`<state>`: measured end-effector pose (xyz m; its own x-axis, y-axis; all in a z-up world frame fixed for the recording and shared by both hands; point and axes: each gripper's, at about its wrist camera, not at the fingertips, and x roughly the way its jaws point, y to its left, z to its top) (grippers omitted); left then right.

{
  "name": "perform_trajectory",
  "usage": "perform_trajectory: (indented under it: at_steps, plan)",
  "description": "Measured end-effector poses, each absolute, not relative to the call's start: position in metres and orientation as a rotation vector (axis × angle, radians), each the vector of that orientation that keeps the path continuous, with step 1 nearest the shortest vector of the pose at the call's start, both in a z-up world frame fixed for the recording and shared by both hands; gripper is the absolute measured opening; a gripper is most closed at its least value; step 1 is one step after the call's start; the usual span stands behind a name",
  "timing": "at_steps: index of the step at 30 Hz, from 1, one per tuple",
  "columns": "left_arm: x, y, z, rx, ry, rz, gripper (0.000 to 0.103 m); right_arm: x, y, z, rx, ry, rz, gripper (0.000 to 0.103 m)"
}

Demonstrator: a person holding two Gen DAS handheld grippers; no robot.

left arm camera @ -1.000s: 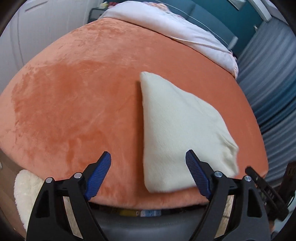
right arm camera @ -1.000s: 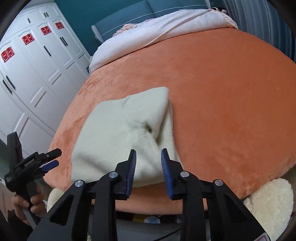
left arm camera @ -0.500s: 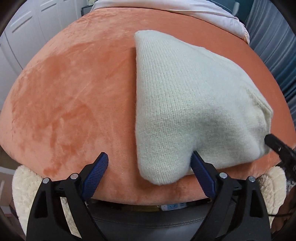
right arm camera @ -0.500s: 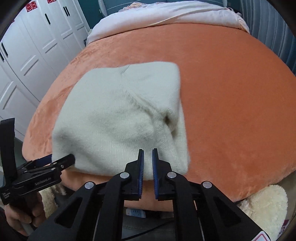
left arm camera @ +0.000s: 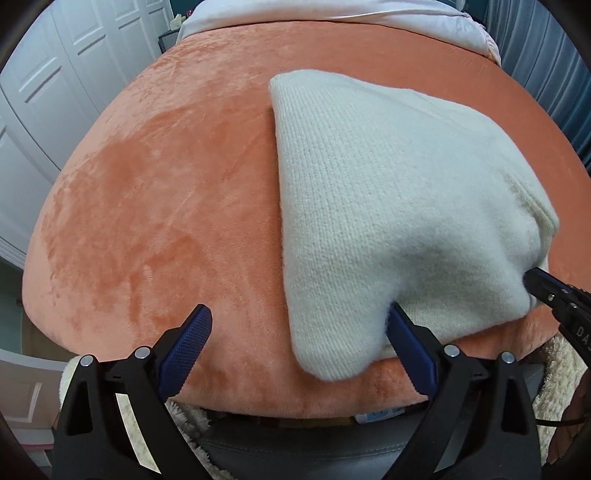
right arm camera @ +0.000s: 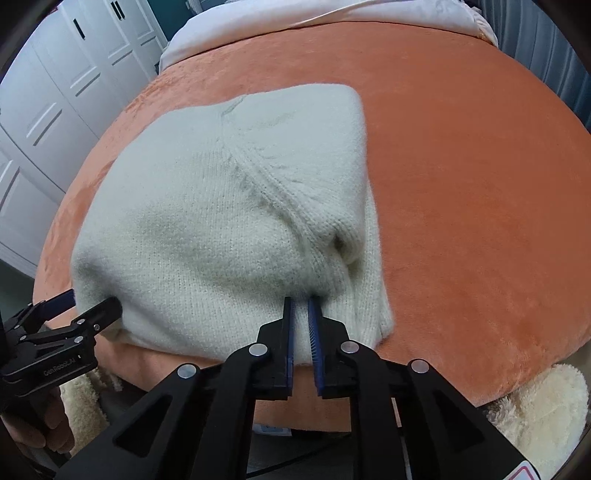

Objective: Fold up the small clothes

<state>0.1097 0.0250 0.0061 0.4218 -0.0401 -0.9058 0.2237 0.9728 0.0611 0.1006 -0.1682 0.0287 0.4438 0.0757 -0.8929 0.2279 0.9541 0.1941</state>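
Observation:
A folded cream knit sweater (left arm camera: 388,206) lies on the orange plush bed cover (left arm camera: 166,192), near its front edge. It also shows in the right wrist view (right arm camera: 229,221). My left gripper (left arm camera: 295,325) is open, its jaws astride the sweater's near left corner, one on each side. My right gripper (right arm camera: 300,306) is shut on the sweater's near edge, close to its right corner, with knit bunched between the jaws. The right gripper's tip (left arm camera: 543,284) shows at the right of the left wrist view. The left gripper (right arm camera: 88,306) shows at the left of the right wrist view.
White wardrobe doors (right arm camera: 55,92) stand to the left. A pale pink duvet (right arm camera: 332,14) lies at the far end of the bed. A fluffy cream rug (right arm camera: 539,402) lies on the floor below the bed's front edge. Blue-grey curtains (left arm camera: 546,66) hang at right.
Both grippers have come forward to the sweater's near edge. The right gripper has closed from partly open onto the knit. The left gripper has stayed open and now straddles the corner.

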Motion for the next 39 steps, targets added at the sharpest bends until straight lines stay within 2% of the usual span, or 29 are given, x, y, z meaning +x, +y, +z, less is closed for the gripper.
perform_trajectory:
  at_steps: [4, 15, 20, 28, 39]
  plan:
    - [0.090, 0.021, 0.018, 0.209, 1.081, -0.149, 0.090, 0.067, -0.164, 0.046, 0.295, 1.057, -0.131, 0.017]
    - [0.058, 0.008, 0.022, 0.197, 1.045, -0.154, 0.091, 0.007, -0.140, 0.053, 0.231, 0.968, -0.237, 0.059]
    - [0.038, 0.003, 0.016, 0.192, 0.976, -0.139, 0.091, -0.005, -0.139, 0.044, 0.205, 0.956, -0.265, 0.065]
    - [0.013, 0.006, -0.004, 0.194, 0.920, -0.128, 0.093, -0.009, -0.145, 0.029, 0.245, 0.993, -0.288, 0.065]
    - [0.002, 0.010, 0.001, 0.198, 0.870, -0.117, 0.096, -0.017, -0.131, 0.034, 0.193, 0.958, -0.298, 0.070]
